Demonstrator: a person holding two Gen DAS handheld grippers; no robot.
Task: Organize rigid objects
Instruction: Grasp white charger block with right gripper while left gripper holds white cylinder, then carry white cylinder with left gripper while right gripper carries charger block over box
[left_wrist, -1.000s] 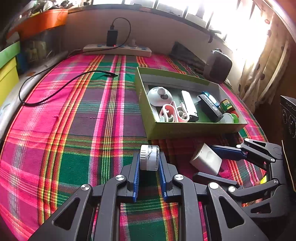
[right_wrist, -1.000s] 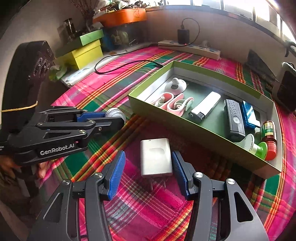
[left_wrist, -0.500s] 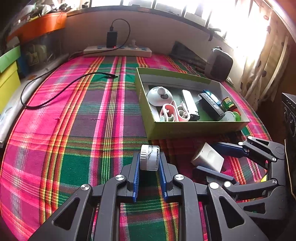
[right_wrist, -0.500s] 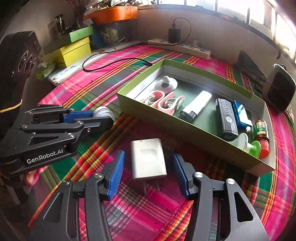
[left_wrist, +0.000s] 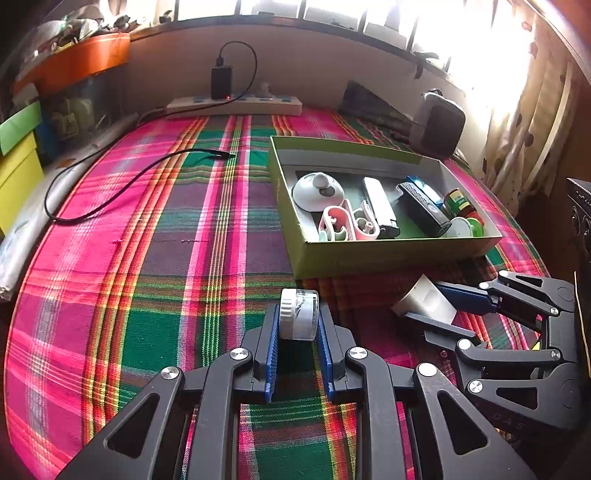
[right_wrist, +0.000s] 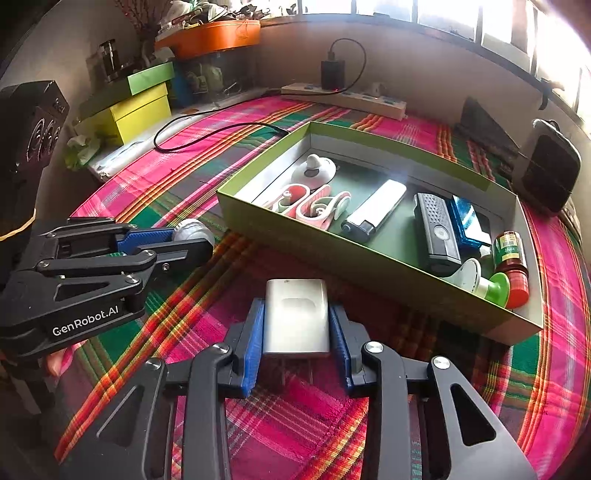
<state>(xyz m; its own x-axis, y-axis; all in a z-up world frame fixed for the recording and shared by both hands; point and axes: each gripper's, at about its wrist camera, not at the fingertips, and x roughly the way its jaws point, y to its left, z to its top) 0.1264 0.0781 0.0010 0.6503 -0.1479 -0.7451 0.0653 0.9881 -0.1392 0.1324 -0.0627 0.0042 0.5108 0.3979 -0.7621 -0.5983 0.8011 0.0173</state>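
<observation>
My left gripper (left_wrist: 298, 312) is shut on a small white round cylinder (left_wrist: 299, 325), just above the plaid cloth. In the right wrist view that cylinder (right_wrist: 192, 229) shows at the left gripper's (right_wrist: 192, 238) tips. My right gripper's (right_wrist: 296, 310) jaws are closing, and their blue pads press the sides of a white power adapter (right_wrist: 297, 321) lying flat on the cloth. The left wrist view shows the adapter (left_wrist: 424, 301) from the side, tilted. An open green box (left_wrist: 369, 254) stands just beyond both grippers and holds several small items.
In the box (right_wrist: 332, 254) lie a white dome, pink clips, a white lighter, a black remote (right_wrist: 436, 232) and a red bottle (right_wrist: 511, 266). A black cable (left_wrist: 110, 195) crosses the cloth at left. A power strip (left_wrist: 236, 105), yellow box (right_wrist: 136, 110) and dark speaker (right_wrist: 550, 170) line the edges.
The right gripper's jaws have come in from wide apart onto the adapter's sides. The left gripper keeps its hold on the white cylinder and stays in place.
</observation>
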